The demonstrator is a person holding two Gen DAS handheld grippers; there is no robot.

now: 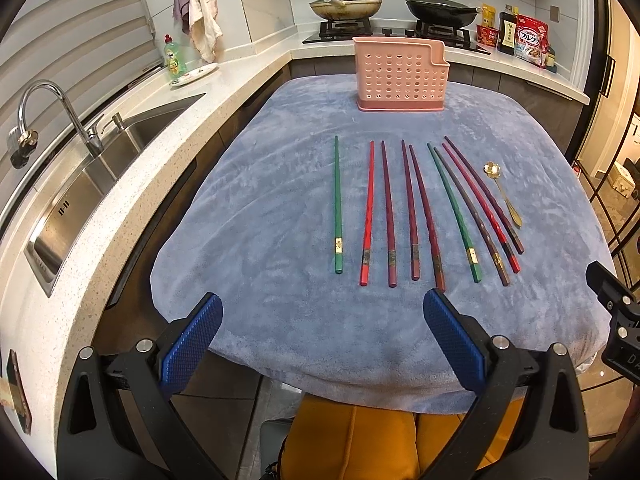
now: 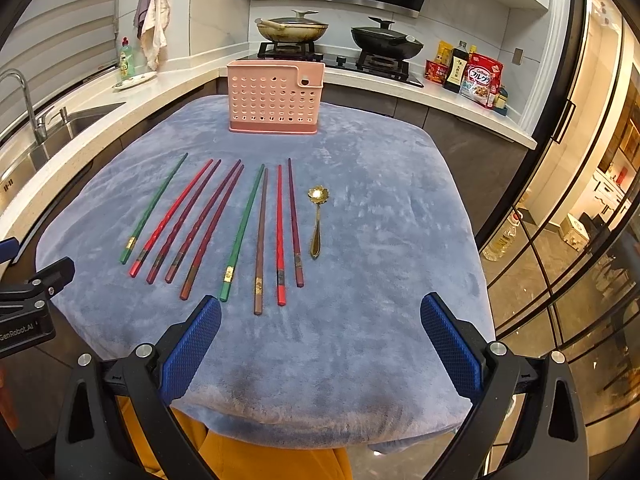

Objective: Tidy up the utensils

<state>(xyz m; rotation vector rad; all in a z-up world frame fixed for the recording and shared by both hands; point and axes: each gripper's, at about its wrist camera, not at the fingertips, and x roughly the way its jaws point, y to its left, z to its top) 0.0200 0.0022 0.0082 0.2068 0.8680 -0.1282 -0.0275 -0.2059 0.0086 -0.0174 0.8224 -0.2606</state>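
Several chopsticks [image 1: 412,210] [image 2: 240,232], green, red and dark purple, lie side by side on a blue cloth [image 1: 280,312] [image 2: 380,280]. A small gold spoon [image 1: 505,196] [image 2: 317,220] rests just right of them. A pink perforated utensil holder [image 1: 400,74] [image 2: 275,97] stands upright at the cloth's far edge. My left gripper [image 1: 322,312] hovers open over the near edge, short of the chopstick ends, nothing between its blue pads. My right gripper [image 2: 321,312] is open too, near the cloth's front, its left pad close to a green chopstick's end.
A steel sink [image 1: 84,184] with a tap [image 1: 52,116] lies to the left in a speckled counter. Two lidded pans [image 1: 346,6] [image 1: 442,10] sit on the hob behind the holder. Food packets [image 2: 480,76] stand at the back right. Glass doors [image 2: 568,240] line the right side.
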